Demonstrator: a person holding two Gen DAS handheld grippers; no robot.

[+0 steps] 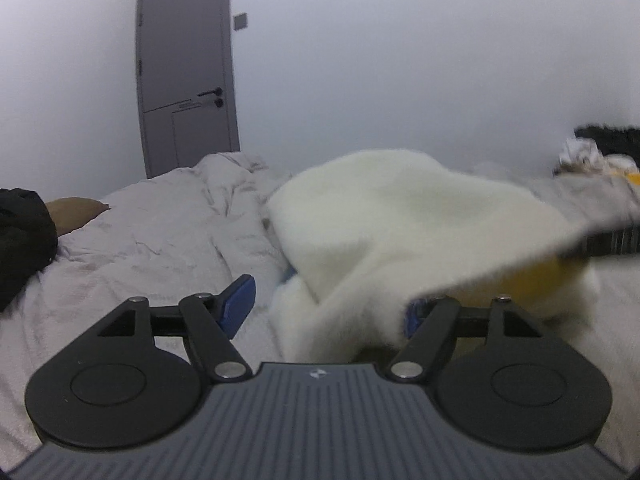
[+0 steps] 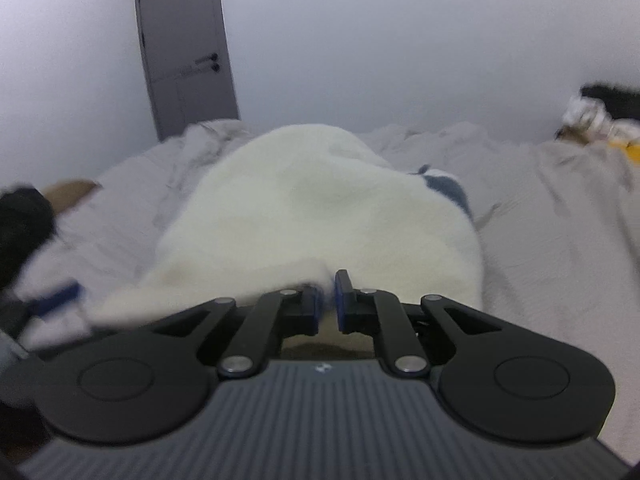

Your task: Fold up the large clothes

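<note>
While right claw (image 2: 328, 300) pinches the white fleece garment (image 2: 312, 208) mid-bed (image 2: 540, 232), left claw (image 1: 328, 304) gapes wide, fleece draped between its fingers.

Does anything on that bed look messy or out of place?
Yes. The white fleece garment lies heaped, not flat, one edge pinched in the right hand-held gripper. The grey bedding is rumpled, and a jumble of things sits at the far right.
</note>
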